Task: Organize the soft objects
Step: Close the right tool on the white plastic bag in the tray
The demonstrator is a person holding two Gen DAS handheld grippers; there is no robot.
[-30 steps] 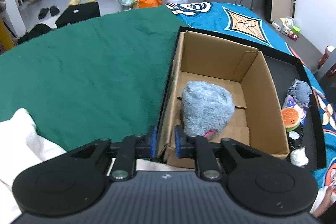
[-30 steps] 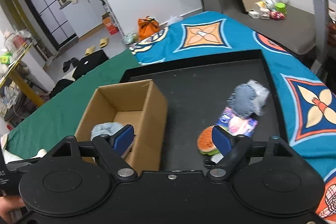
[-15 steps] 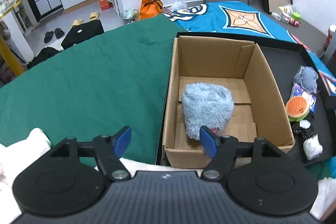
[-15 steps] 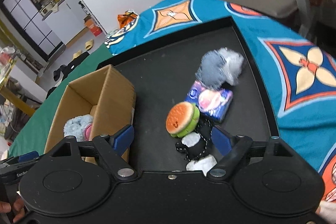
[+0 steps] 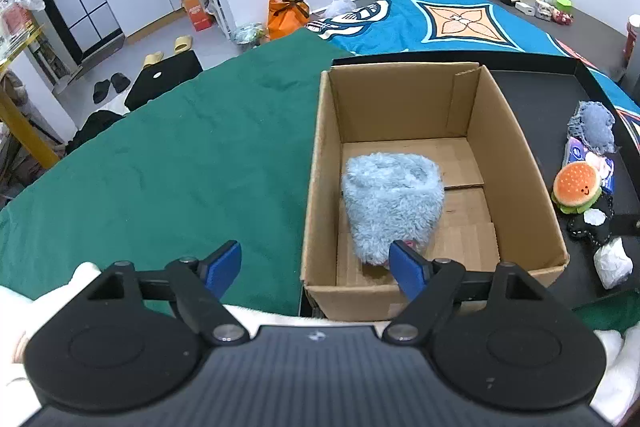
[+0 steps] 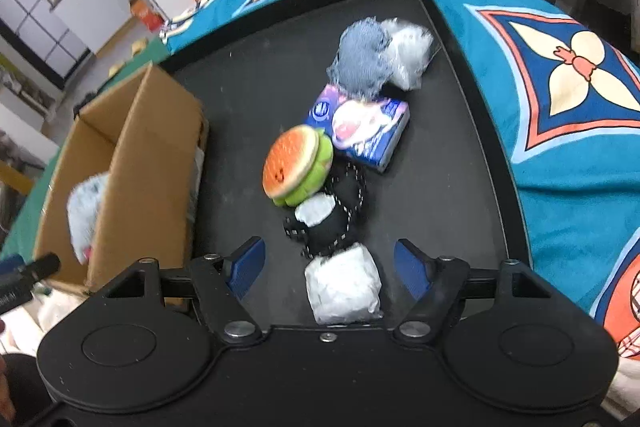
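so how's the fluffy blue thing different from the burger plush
The fluffy blue thing lies inside the cardboard box; the burger plush sits outside it on the black tray. The blue one is bigger, shaggy and one colour; the burger is smooth, orange and green with a face. Both are soft and ungripped.

Pale-blue plush [image 5: 394,205]; brown box [image 5: 520,163]; orange-green burger [image 6: 298,165].

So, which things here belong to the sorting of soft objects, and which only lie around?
Job:
- cardboard box
- fluffy blue plush in it
- burger plush
- grey-blue cloth
- white wrapped bundle
- tissue pack

Lying about:
- slippers
- orange bag
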